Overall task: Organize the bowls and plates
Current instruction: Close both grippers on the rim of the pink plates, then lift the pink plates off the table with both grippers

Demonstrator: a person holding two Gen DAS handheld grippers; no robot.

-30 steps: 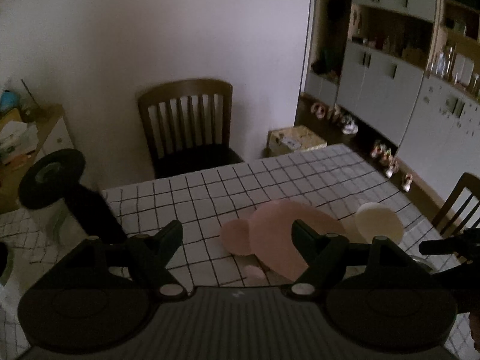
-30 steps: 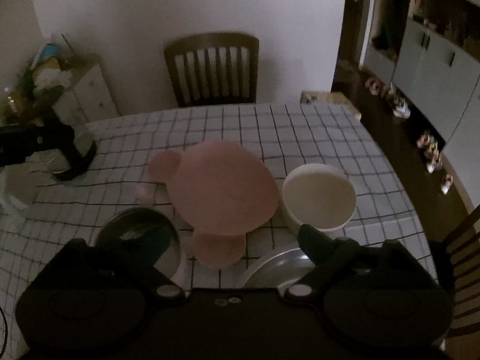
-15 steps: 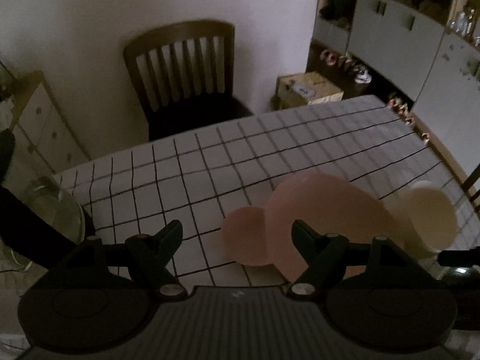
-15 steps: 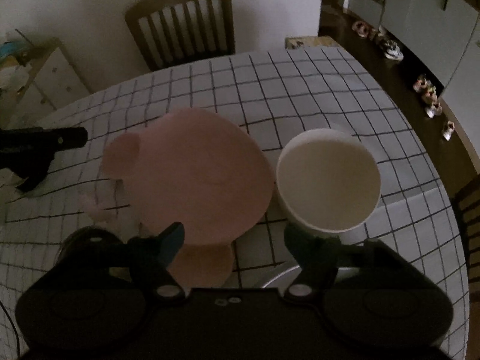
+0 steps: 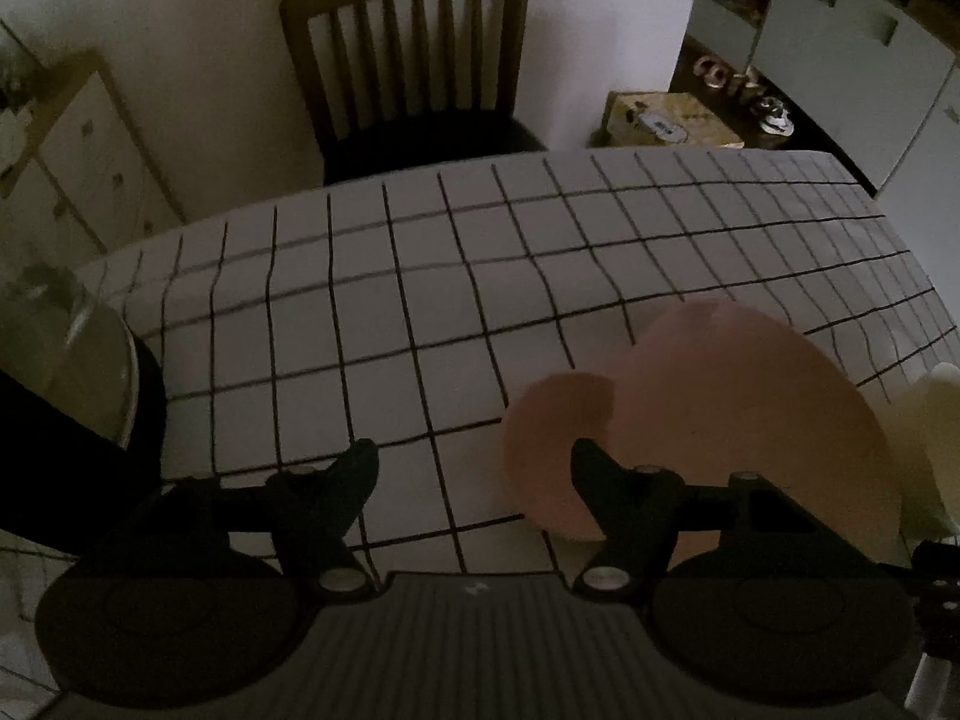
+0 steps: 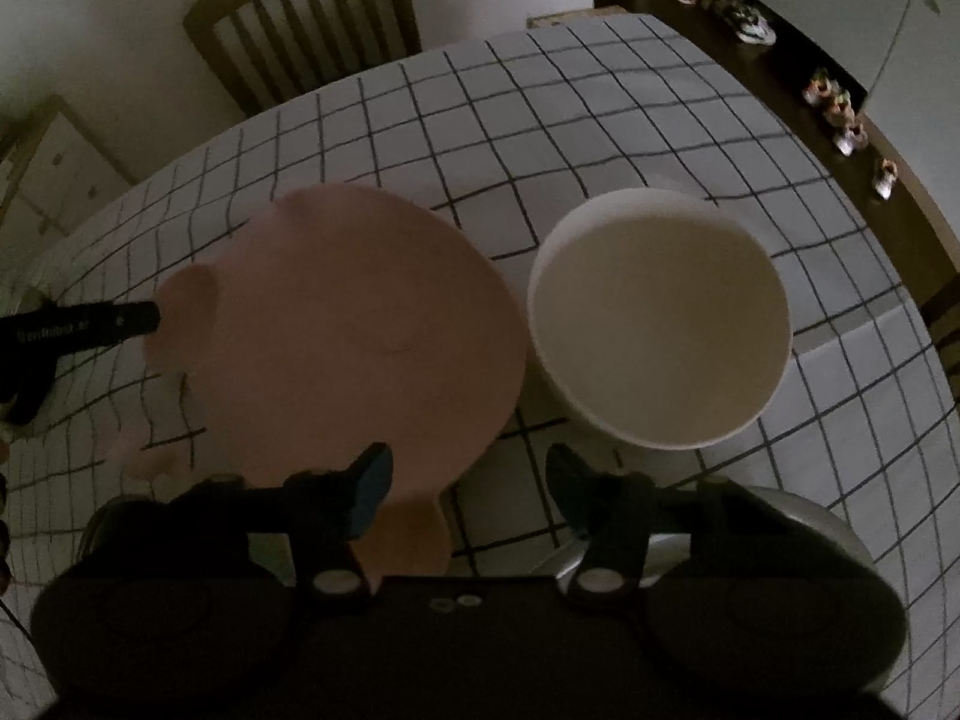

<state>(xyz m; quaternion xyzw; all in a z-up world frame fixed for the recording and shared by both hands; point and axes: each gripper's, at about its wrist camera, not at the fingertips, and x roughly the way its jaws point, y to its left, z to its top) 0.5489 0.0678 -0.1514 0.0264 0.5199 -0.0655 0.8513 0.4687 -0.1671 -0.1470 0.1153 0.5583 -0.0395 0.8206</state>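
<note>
Both my grippers hovered over the checked table.
Left gripper and right gripper gaped, holding nothing; pink plate lay at nine o'clock of the white bowl.

The metal plate lies mostly hidden beneath the right tool; the white bowl is cut off right of the left tool.

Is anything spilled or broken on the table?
Nothing looks spilled or broken. The pink plate with round ears lies flat on the checked tablecloth, and the white bowl stands upright beside it, empty. The light is dim, so small chips would not show.
</note>
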